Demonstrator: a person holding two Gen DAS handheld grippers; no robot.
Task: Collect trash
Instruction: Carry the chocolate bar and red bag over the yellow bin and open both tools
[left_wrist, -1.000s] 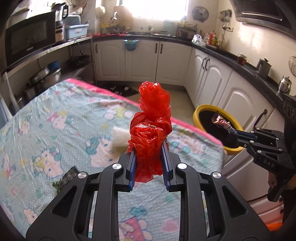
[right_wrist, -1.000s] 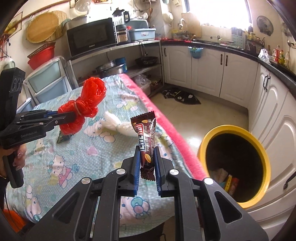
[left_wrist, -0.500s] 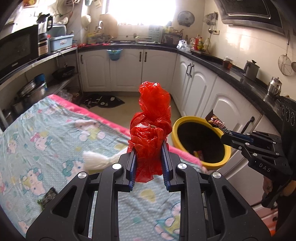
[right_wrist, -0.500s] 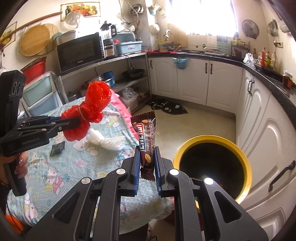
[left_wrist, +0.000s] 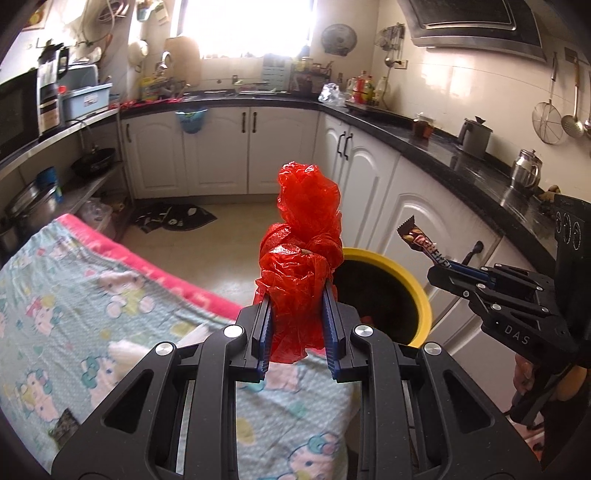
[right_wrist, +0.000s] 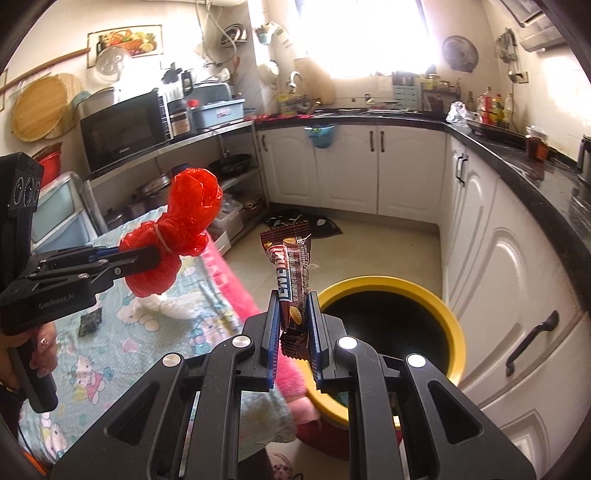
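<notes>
My left gripper (left_wrist: 295, 317) is shut on a crumpled red plastic bag (left_wrist: 301, 251), held upright over the table's edge; from the right wrist view the same gripper (right_wrist: 147, 256) and red bag (right_wrist: 177, 229) hang at the left. My right gripper (right_wrist: 293, 325) is shut on a brown candy bar wrapper (right_wrist: 291, 273), just short of the rim of the yellow trash bin (right_wrist: 448, 317). In the left wrist view the wrapper (left_wrist: 424, 247) sticks up from the right gripper (left_wrist: 443, 271) beside the bin (left_wrist: 413, 291), which stands on the floor by the white cabinets.
The table with a cartoon-print cloth (left_wrist: 74, 302) holds a white crumpled bag (right_wrist: 170, 306) and a small dark wrapper (right_wrist: 90, 322). White cabinets (right_wrist: 517, 295) and a black counter run along the right. A dark mat (left_wrist: 173, 218) lies on the tiled floor.
Both grippers have swung from over the table toward the yellow bin and risen slightly, still holding the red bag and the candy wrapper. The bin now looms larger in both views.
</notes>
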